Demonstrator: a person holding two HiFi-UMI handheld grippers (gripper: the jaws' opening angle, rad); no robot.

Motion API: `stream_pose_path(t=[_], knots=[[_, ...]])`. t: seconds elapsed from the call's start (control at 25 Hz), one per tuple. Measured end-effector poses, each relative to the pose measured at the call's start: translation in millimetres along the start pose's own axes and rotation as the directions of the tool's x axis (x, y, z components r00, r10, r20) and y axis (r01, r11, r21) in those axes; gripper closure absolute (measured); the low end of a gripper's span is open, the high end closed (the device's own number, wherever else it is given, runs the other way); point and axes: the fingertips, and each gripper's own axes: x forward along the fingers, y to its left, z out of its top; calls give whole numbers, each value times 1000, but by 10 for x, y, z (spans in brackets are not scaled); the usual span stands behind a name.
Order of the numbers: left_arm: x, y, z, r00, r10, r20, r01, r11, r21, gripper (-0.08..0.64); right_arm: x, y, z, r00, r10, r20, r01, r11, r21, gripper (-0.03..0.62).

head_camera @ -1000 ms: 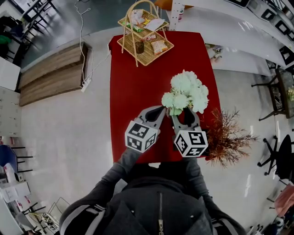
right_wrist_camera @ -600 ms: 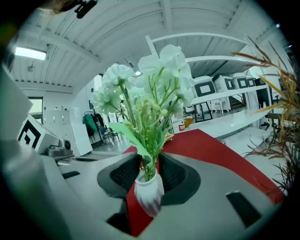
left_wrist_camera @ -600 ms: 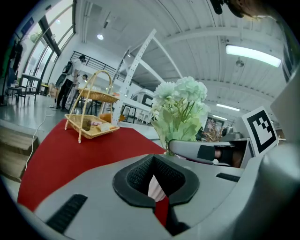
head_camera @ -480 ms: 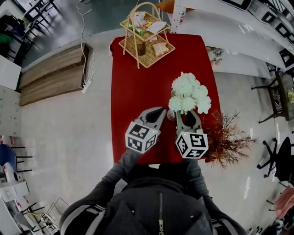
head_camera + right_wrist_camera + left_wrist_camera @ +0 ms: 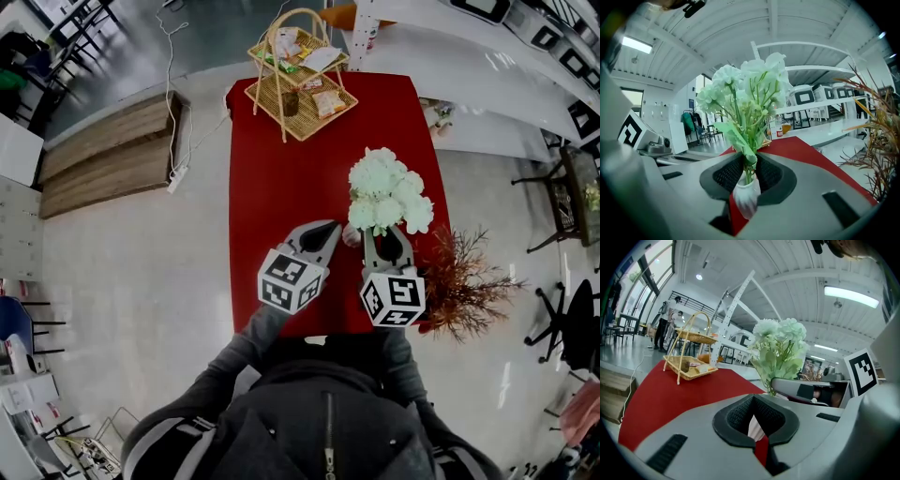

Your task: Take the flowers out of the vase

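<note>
A bunch of pale green-white flowers (image 5: 387, 190) stands in a small white ribbed vase (image 5: 351, 235) on the red table (image 5: 281, 187). My left gripper (image 5: 328, 232) sits at the vase's left side, and its jaws look shut on the vase (image 5: 753, 426). My right gripper (image 5: 380, 236) comes in from the near side, just above the vase (image 5: 746, 199). Its jaws are closing, and the green stems and a leaf (image 5: 749, 161) fill the gap between the pads. The blooms (image 5: 745, 98) rise above the right gripper (image 5: 749, 171).
A two-tier wicker basket (image 5: 295, 75) with snacks stands at the table's far end. A dried brown branch arrangement (image 5: 459, 281) juts out at the table's near right corner, close to my right gripper. A wooden bench (image 5: 108, 155) lies on the floor to the left.
The right gripper's jaws have drawn in around the stems. The flower bunch has shifted slightly to the right. The left gripper has stayed put.
</note>
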Motion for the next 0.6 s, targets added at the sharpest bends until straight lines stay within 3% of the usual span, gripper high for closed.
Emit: stream_pose_path(t=[0.6], knots=[[-159,-98,107,999,-34,12,33,999,20,551,-170,-5,423,992,-60,113,61,998,-5,520]])
